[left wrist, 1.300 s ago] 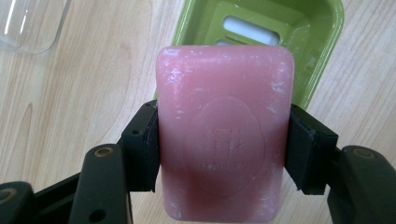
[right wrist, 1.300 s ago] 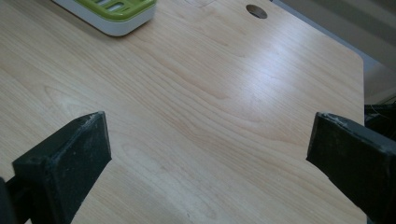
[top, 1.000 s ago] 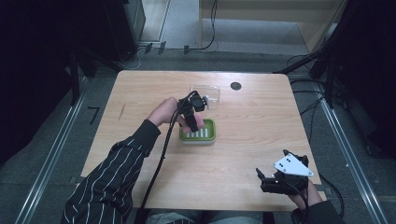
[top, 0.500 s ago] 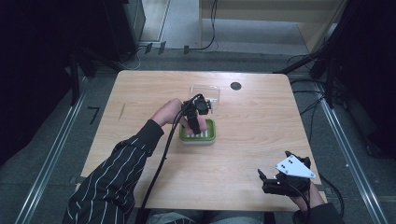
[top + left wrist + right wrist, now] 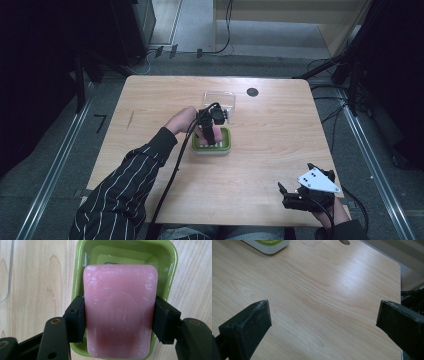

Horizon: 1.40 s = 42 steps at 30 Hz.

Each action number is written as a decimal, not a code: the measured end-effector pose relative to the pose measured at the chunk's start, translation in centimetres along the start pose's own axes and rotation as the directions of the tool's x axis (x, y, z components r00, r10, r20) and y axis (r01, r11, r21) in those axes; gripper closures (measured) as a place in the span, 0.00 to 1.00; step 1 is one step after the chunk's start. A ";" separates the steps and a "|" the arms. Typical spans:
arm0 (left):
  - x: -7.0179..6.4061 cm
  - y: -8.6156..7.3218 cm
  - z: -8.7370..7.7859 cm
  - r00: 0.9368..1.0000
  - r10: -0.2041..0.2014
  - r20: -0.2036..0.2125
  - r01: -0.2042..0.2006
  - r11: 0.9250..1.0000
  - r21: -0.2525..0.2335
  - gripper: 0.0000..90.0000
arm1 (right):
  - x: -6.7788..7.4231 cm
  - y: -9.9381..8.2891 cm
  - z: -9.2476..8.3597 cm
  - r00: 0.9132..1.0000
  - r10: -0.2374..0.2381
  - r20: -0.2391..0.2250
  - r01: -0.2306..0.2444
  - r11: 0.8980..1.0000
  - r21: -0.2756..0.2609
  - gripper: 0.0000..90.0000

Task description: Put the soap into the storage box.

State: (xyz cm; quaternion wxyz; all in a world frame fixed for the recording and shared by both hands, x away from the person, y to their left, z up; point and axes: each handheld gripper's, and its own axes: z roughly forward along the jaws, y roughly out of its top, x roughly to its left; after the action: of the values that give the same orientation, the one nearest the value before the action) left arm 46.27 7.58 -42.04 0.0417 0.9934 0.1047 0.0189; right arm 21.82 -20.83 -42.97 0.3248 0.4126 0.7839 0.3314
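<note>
Pink soap bar (image 5: 120, 315) sits clamped in the left hand-held gripper (image 5: 120, 320) over the green soap dish (image 5: 170, 262); next, lower and release while the right hand-held gripper (image 5: 323, 322) rests open.

Table (image 5: 150, 110) left half and near-centre bare wood, open passage. Mid-table blocked: green soap dish (image 5: 225, 145), clear lid (image 5: 220, 97) just beyond it. Dark round disc (image 5: 252, 92) at far edge, flat.

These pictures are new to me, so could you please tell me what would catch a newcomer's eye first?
A pink soap bar stands out, clamped by the left gripper above a green soap dish at the table's middle. The right gripper rests wide open at the near right corner.
</note>
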 end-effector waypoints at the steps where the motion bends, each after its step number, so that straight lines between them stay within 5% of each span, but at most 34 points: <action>1: 0.0 0.1 0.1 1.000 0.004 0.004 -0.004 1.000 0.000 0.43 | 0.0 0.0 0.0 1.000 0.000 0.000 0.000 1.000 0.002 0.00; 18: -0.1 0.5 0.8 0.999 0.055 0.001 -0.055 0.998 0.006 0.43 | -0.1 -0.2 -0.3 1.000 0.004 0.006 -0.004 1.000 0.007 0.00; 42: -0.2 0.8 1.2 0.999 0.042 0.000 -0.042 0.999 0.008 0.43 | -0.1 -0.2 -0.3 1.000 0.002 0.008 -0.002 1.000 0.008 0.00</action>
State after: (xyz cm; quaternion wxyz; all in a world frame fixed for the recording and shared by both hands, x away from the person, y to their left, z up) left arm 46.28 6.65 -43.22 0.0373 0.9956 0.0839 0.0192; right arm 21.54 -21.06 -42.99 0.3258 0.4160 0.7835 0.3271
